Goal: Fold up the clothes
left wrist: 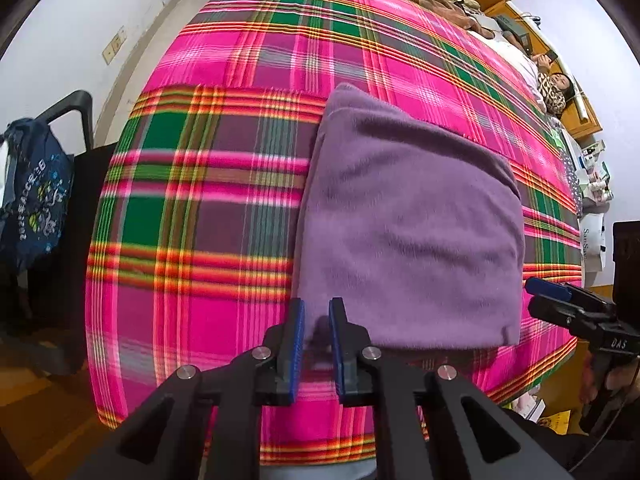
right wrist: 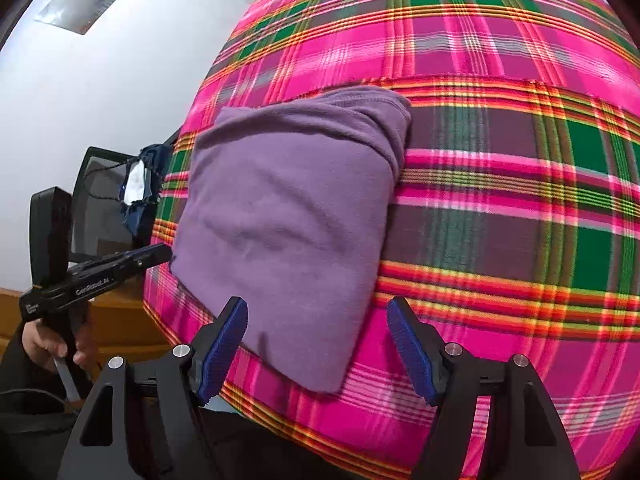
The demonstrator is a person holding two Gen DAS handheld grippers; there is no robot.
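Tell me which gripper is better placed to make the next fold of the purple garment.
Probably the left gripper: it looks nearly closed right at the near edge of the purple garment. The right gripper is open and holds nothing.

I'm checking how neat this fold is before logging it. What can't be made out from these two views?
- Purple garment: its inner layers and underside are hidden by its own top layer in both views, so the garment type is unclear.
- Left gripper: whether the narrow gap pinches the near hem; its fingers cover the edge.
- Plaid bedspread: blurred in the left wrist view.
- Right gripper: open above the cloth; contact unclear.
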